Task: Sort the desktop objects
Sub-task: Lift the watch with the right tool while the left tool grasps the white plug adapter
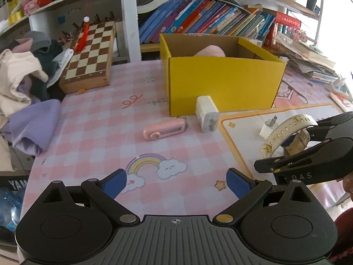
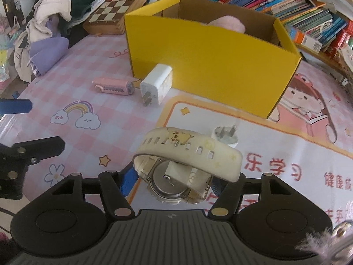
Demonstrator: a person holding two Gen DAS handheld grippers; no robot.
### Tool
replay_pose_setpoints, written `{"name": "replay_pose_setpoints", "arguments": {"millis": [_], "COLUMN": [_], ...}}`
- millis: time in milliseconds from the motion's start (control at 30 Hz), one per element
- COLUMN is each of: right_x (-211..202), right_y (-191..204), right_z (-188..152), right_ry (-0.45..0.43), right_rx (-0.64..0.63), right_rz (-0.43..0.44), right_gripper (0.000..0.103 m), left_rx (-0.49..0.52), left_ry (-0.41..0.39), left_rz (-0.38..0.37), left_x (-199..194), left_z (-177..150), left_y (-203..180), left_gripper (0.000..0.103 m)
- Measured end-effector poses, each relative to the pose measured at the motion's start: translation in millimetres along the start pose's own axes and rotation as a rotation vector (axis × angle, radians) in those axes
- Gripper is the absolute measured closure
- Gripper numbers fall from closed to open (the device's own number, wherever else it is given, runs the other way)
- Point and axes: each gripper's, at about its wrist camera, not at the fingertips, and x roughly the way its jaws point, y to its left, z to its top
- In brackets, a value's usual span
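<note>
- Holding item one: my right gripper [image 2: 172, 182] is clamped on the watch [image 2: 176, 181] by its metal case, which sits between the blue pads. The cream strap loops up and forward, clear of the mat, with a small white plug [image 2: 225, 137] on the mat just beyond it.
- Watch, handling: I judge it light. The case is stiff and gives the surest hold; the strap is soft and springy, and would flex or slide if pinched alone. The smooth steel back may slip, so the grip should stay on the case sides.
- Left gripper [image 1: 176, 184]: spread wide and carrying nothing, it hangs over the rainbow print on the pink checked table cover [image 1: 99, 132].
- Yellow box [image 1: 222, 84]: stands far centre with its top open. A pink soft thing [image 1: 211, 52] lies inside.
- White charger [image 1: 207, 113]: lies on its side, touching the box's near wall. I judge it hard, blocky and easy to take across its flat faces.
- Pink comb-like case [image 1: 164, 129]: lies just left of the charger. It is slim and probably light, best taken across its narrow width.
- Stage: the watch is aloft, and the charger, plug and pink case lie outside the box.
</note>
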Motion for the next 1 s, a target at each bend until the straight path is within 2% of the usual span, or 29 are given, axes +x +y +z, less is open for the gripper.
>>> {"name": "replay_pose_setpoints", "arguments": {"millis": [200, 467, 733, 1000], "right_x": [-5, -13, -20, -21], "right_y": [-12, -47, -89, -125], "right_z": [2, -4, -12, -20], "right_ry": [-0.003, -0.005, -0.001, 0.009], "right_rx": [-0.010, 0.036, 0.080, 0.114], "right_rz": [-0.016, -0.066, -0.103, -0.115], "right_gripper": [0.040, 0.040, 0.040, 0.040], "left_rx": [0.015, 0.034, 0.146, 0.177], "left_ry": [-0.006, -0.014, 0.005, 0.025], "left_rz": [-0.033, -0.077, -0.147, -0.190], "left_x": [13, 30, 56, 75], "left_z": [9, 22, 33, 43], "left_y": [-16, -37, -85, -117], "left_gripper": [0.004, 0.005, 0.007, 0.016]}}
